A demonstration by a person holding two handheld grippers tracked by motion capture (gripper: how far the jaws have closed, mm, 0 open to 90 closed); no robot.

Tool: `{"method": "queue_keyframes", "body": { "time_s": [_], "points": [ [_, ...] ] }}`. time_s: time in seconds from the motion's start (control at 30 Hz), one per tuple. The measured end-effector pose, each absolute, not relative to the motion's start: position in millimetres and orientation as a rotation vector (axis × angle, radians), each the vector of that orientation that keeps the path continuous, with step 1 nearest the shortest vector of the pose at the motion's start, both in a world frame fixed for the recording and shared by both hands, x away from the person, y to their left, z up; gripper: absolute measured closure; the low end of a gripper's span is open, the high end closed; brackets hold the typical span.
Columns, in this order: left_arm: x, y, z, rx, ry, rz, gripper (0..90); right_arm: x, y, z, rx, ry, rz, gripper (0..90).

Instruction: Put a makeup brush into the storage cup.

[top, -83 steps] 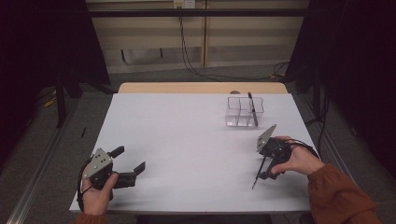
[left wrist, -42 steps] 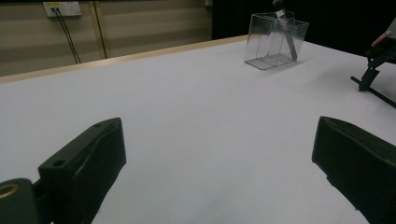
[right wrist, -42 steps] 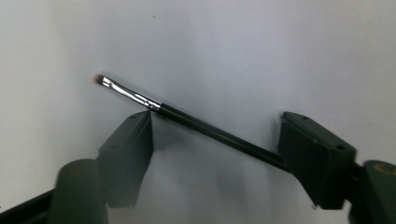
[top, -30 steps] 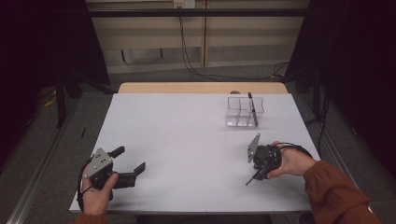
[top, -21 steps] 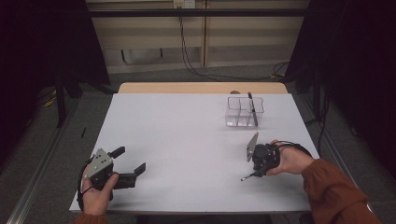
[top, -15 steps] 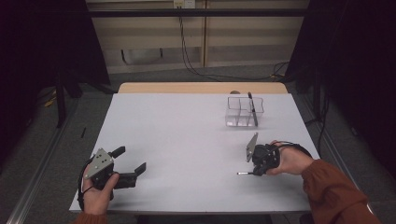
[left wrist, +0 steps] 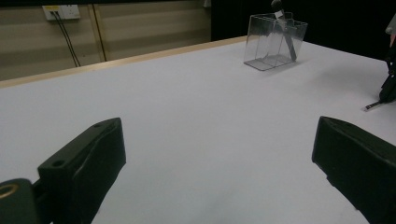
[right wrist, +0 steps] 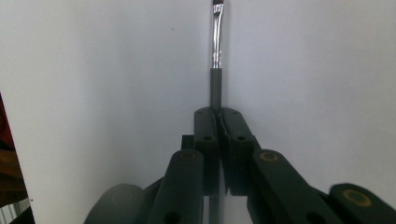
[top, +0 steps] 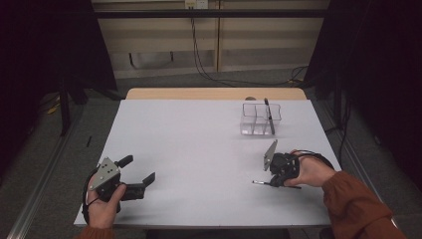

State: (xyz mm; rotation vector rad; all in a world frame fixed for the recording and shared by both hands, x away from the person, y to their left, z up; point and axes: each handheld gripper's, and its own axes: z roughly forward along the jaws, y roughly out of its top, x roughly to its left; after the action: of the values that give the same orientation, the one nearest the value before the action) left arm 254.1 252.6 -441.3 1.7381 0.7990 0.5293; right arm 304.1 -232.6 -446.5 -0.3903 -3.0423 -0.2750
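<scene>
A thin brush with a dark handle and a silver ferrule lies level just above the white table, tip pointing left. My right gripper is shut on its handle; in the right gripper view the jaws meet around the handle, and the brush runs straight ahead of the right gripper. My left gripper rests at the table's near left, open and holding nothing; its jaws stand wide apart in the left gripper view.
A clear divided container stands at the back right with a dark brush leaning in it; the container is far ahead in the left gripper view. A wooden strip edges the far side.
The right hand has come nearer and slightly left since the oldest frame. The brush in it has swung from hanging tip-down to lying level, tip to the left. The left hand stayed still.
</scene>
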Motion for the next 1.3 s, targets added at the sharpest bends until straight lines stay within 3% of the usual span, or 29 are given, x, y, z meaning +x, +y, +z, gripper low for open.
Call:
{"method": "queue_keyframes", "body": {
  "time_s": [0.47, 0.9, 1.3],
  "points": [
    [253, 252, -442, 1.739, 0.8, 0.522, 2.9, 306, -248, -434, -0.572, -3.029, -0.455, 86.0],
    [255, 253, -442, 1.752, 0.8, 0.521, 2.8, 306, -266, -416, -0.723, -2.982, -0.907, 86.0],
    [254, 253, -442, 1.759, 0.798, 0.527, 2.8, 304, -279, -425, -0.978, -2.861, -1.261, 86.0]
  ]
}}
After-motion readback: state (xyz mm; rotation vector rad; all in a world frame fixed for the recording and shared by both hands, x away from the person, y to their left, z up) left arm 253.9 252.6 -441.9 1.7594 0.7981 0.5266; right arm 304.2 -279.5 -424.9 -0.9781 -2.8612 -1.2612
